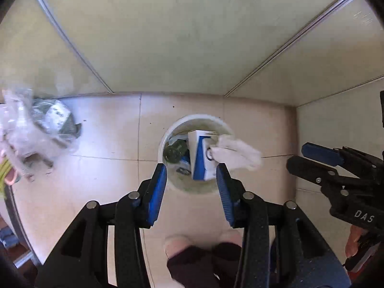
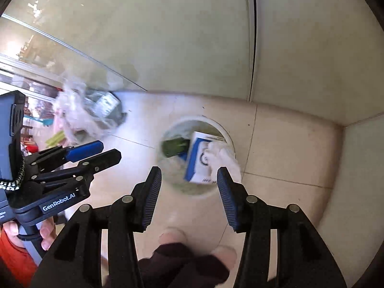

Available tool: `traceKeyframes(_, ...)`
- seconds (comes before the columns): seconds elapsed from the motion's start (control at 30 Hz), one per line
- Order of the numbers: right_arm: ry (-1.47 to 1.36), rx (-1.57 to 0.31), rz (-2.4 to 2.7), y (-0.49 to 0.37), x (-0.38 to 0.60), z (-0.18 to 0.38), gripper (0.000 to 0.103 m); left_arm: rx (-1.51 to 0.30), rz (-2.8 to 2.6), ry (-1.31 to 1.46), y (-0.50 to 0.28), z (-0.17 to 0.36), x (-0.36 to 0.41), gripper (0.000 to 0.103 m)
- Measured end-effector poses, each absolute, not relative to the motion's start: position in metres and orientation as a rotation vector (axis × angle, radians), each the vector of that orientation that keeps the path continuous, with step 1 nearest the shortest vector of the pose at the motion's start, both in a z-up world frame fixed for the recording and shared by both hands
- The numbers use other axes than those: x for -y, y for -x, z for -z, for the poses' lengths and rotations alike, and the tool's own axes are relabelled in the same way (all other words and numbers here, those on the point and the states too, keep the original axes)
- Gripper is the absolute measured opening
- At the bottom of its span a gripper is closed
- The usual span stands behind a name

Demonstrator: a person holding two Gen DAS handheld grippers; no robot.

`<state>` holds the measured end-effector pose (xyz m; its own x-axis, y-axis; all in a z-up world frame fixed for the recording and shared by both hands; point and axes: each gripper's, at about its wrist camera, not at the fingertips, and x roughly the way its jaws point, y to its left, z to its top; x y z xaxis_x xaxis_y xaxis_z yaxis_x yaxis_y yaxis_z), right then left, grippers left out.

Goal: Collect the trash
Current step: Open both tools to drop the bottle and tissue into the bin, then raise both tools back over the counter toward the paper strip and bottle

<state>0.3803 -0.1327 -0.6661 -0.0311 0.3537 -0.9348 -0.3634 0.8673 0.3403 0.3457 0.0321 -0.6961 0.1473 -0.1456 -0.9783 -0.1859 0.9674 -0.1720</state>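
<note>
directly below both cameras, at the near edge of each view, the person's pink slipper toes (image 1: pixel 178 243) and dark trouser hems rest on the beige tiled floor (image 1: pixel 108 168).

the left gripper (image 1: pixel 191 176) is held above the floor, pointing down and forward at the bin, its blue-padded fingers (image 1: pixel 157 192) spread apart with nothing between them. the right gripper (image 2: pixel 189 176) takes the same pose alongside it, jaws likewise apart and empty. each tool shows at the side of the other's view, level with it and just beside it.

just beyond the fingertips stands the round white waste bin (image 1: pixel 168 134), upright on the tiles near the wall. it holds a white and blue cardboard box (image 1: pixel 200 158) standing on end, a dark green wrapper (image 1: pixel 175 151) to its left and a crumpled white tissue (image 1: pixel 236 154) draped over the right rim, partly outside.

further left, by the glass panel, lies a clear crumpled plastic bag (image 1: pixel 36 129) with dark packaging inside; it is blurred, and what it contains cannot be read.

judged from this layout, a deposit stage is finished or pausing, with both tools free. the next move likely calls for either nudging the tissue fully inside, or swinging left to the plastic bag, which will crush and shift when pinched.
</note>
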Motion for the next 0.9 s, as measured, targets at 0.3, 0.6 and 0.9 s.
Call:
traceKeyframes(0.3, -0.025, -1.329, -0.54, -0.374, 0.145, 0.416, 0.045, -1.304, -0.003, 0.243, -0.327, 0.448, -0.028, 0.041)
traceKeyframes(0.6, -0.095, -1.068, -0.465, -0.372, 0.162, 0.224, 0.045, -1.075, 0.013, 0.193, -0.329, 0.256, -0.04, 0.052)
traceKeyframes(0.9, -0.141, -0.896, -0.424, -0.388, 0.156, 0.149, 0.045, -0.938, -0.006, 0.19, -0.372, 0.161, -0.044, 0.059)
